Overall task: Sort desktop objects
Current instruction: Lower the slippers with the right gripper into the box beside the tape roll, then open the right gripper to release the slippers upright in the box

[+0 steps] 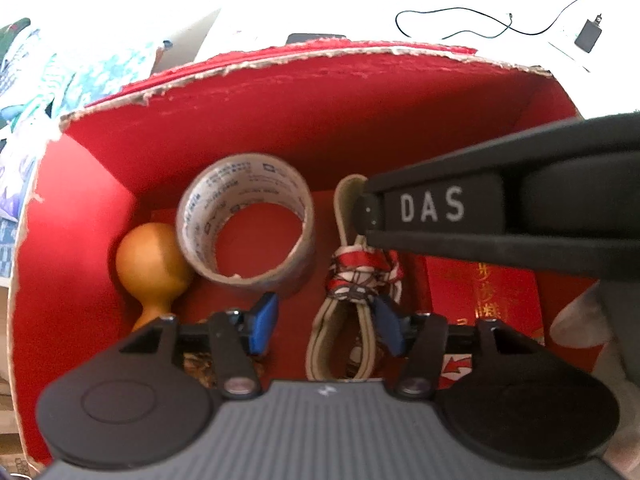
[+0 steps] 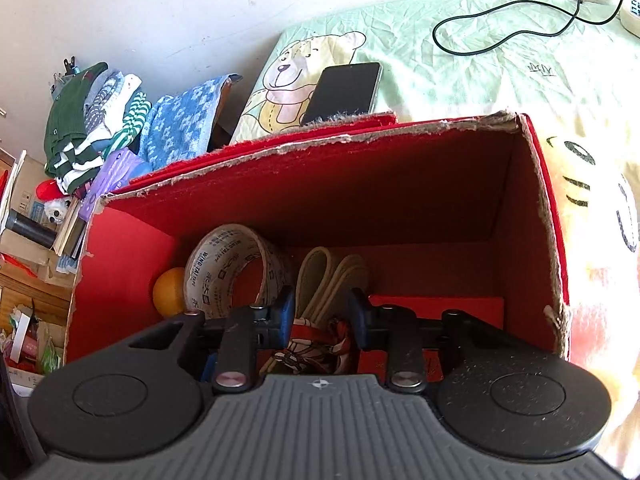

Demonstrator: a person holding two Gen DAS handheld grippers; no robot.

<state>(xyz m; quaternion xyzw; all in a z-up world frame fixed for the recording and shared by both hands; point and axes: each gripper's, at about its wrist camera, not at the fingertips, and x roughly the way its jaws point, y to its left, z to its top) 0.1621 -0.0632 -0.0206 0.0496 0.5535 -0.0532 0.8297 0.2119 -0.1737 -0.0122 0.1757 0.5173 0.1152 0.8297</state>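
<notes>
red cardboard box (image 1: 120, 184), torn along its rim, sits on a bed (image 2: 480, 60) and serves as the collection bin; both grippers reach down into it, which suggests sorting is well along.

inside, ahead and left of the left gripper (image 1: 326, 322), a tape roll (image 1: 246, 224) stands tilted against the back corner, its open core facing the camera. a small orange gourd (image 1: 154, 264) lies further left, touching the roll, bulb away from the gripper and neck toward it.

directly ahead of the left gripper lies a folded beige strap bundle (image 1: 352, 280), bound at mid-length by a red-and-white wrap. its long axis runs straight away from the gripper toward the back wall. a red envelope (image 1: 480, 292) lies flat to the right of it.

left gripper: fingers spread, straddling the near loops of the bundle, gripping nothing. right gripper (image 2: 322, 318): fingers apart, directly over the bundle's wrapped middle; not pinching it as far as the view shows. judgement: the bundle looks just deposited or about to be adjusted.

a phone (image 2: 344, 90) and a black cable (image 2: 500, 36) lie on the bed beyond the box.
</notes>
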